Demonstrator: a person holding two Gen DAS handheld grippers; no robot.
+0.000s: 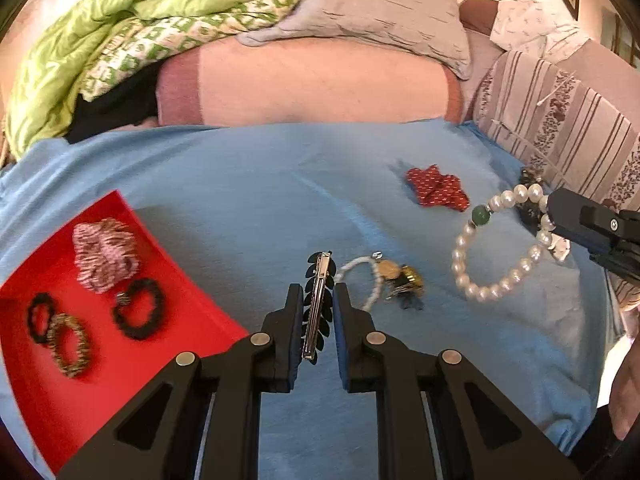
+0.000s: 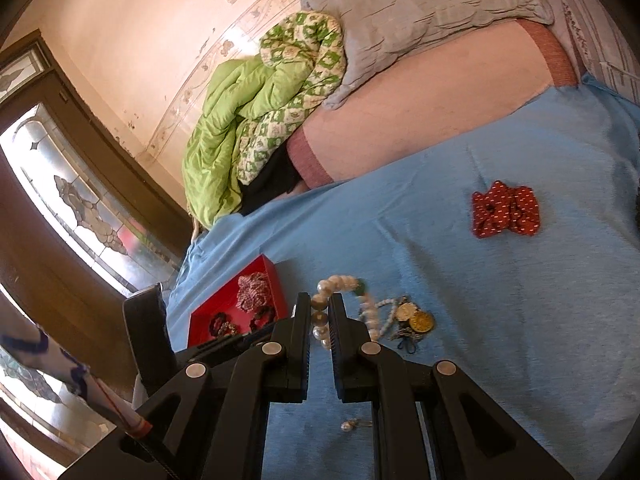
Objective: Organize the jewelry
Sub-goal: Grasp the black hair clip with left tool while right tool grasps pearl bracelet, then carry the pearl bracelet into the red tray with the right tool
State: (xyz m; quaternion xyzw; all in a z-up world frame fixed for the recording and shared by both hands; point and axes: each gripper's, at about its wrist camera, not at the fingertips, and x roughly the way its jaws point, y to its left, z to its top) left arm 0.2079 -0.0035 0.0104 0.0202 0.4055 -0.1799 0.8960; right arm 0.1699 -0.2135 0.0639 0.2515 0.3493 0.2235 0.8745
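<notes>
left gripper (image 1: 314,294) fingers parted, straddling silver bar hair clip with dark leaves (image 1: 317,306), long axis along fingers | right gripper (image 2: 320,300) fingers around white pearl bracelet with green bead (image 2: 320,312), clamped or not: cannot tell | red tray (image 1: 132,220) to left's left

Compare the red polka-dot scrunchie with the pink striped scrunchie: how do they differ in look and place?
The red polka-dot scrunchie lies on the blue sheet; the pink striped scrunchie sits inside the red tray. One is deep red with white dots, the other pale pink with stripes. Both are gathered fabric, untouched by either gripper.

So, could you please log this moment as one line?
left gripper: around leaf hair clip | right gripper: shut on pearl bracelet | red tray: four hair ties
</notes>
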